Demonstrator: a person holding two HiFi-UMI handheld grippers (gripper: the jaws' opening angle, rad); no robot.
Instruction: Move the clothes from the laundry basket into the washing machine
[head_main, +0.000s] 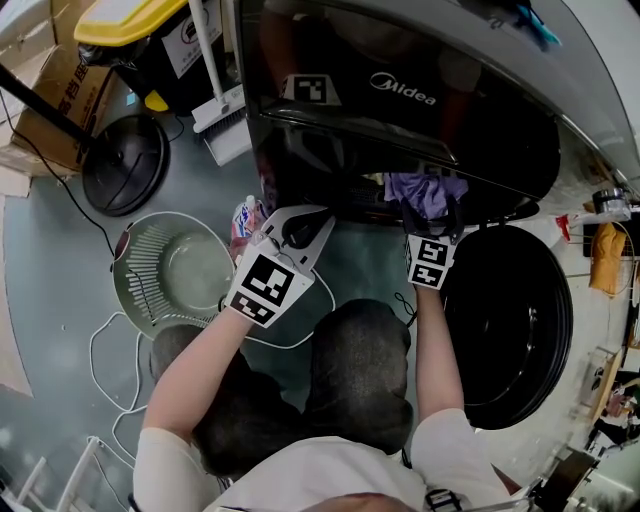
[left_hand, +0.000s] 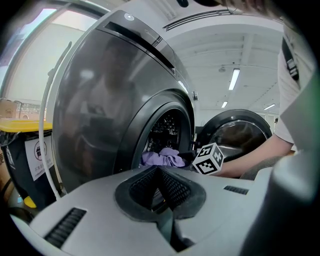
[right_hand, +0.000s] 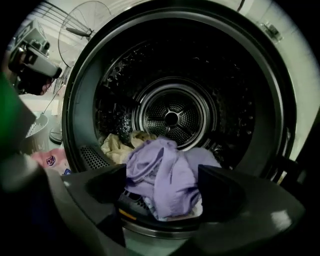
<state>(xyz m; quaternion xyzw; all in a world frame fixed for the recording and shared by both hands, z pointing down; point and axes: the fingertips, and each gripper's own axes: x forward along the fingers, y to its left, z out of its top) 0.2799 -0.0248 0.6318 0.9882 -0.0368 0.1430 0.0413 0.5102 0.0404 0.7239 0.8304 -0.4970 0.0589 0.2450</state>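
At the drum mouth, right gripper jaws open around a purple garment; best nudge it deeper; left gripper jaws closed, empty.

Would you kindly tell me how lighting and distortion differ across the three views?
Head view: dim, the washing machine front glossy with reflections. Left gripper view: fisheye bends the machine's front; ceiling lights glare; corners black. Right gripper view: drum dark, purple garment well lit.

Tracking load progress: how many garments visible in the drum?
2. A purple garment at the drum's mouth, between the right gripper's jaws; cream garment behind it, left. More may be hidden underneath.
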